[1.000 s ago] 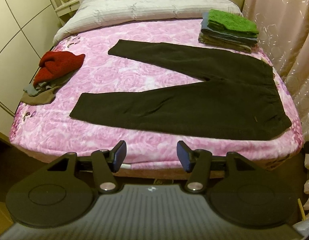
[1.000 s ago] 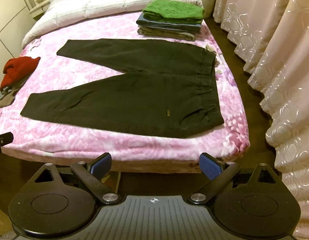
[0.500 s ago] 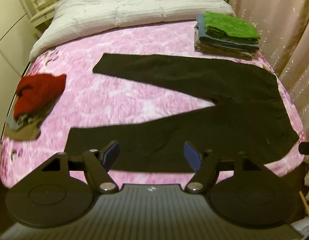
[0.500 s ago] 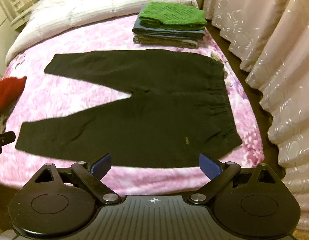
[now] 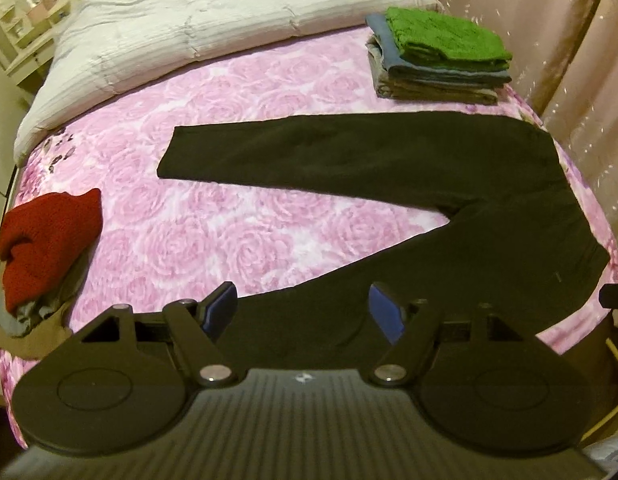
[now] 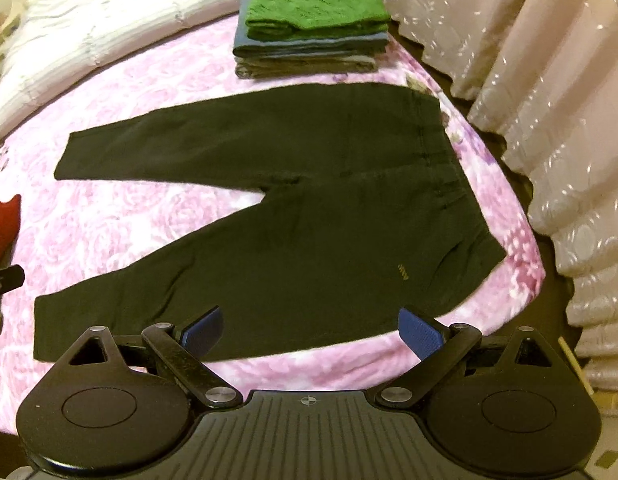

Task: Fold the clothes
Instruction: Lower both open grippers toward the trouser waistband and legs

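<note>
Black trousers (image 5: 389, 168) (image 6: 309, 208) lie flat on the pink rose bedspread (image 5: 237, 232), legs spread toward the left, waistband at the right. My left gripper (image 5: 303, 308) hovers open above the near leg, with nothing between its blue pads. My right gripper (image 6: 309, 328) is open too, just above the near edge of the hip part, and holds nothing. The near leg's cuff is hidden behind the left gripper's body in the left wrist view.
A folded stack topped by a green knit (image 5: 445, 40) (image 6: 313, 8) sits at the far right of the bed. A red sweater on a grey heap (image 5: 45, 244) lies at the left edge. A white duvet (image 5: 213, 20) covers the far end. Curtains (image 6: 549, 100) hang right.
Both grippers have moved forward from off the bed's near edge to over the trousers. Their jaws stayed open, and the clothes have not moved.
</note>
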Demonstrator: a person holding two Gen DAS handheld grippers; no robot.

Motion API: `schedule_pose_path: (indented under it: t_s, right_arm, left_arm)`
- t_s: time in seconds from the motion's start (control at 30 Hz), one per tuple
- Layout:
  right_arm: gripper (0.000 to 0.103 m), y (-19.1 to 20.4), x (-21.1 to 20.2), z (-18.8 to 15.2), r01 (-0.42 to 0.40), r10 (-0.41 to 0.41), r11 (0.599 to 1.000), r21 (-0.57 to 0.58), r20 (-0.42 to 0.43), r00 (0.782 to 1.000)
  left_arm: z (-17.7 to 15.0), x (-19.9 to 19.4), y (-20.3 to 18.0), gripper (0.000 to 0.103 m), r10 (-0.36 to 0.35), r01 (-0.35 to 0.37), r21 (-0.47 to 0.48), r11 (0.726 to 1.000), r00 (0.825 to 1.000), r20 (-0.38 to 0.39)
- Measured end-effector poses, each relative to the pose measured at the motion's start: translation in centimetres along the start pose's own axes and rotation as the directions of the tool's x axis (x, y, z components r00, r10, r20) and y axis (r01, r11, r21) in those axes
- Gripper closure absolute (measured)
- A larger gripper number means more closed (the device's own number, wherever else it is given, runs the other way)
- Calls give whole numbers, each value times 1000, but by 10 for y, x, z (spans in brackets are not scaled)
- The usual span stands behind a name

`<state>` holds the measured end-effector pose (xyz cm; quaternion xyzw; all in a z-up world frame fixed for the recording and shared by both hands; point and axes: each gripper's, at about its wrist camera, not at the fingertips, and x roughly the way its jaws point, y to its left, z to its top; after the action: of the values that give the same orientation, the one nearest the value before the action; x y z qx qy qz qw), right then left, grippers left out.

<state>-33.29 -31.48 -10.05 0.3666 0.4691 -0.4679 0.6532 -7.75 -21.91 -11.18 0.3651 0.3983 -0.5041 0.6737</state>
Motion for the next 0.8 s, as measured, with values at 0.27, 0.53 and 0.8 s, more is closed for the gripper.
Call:
schedule_pose_path:
  t_s: [0.27,0.53,0.8]
  right_arm:
    - [7,11,26,-6,28,-26,999,27,-73,997]
    - [7,8,53,4,43,-38,998,36,-133,990]
    - [7,17,76,26,19,-25,999,-40,-160,987]
  left_arm:
    - [-2,28,10,33,-16,17,13,1000,997,-69]
    - [-7,48,22,33,-4,2,-16,1000,991,-131]
    - [-2,59,35,33,38,-52,-84,995,986,-161]
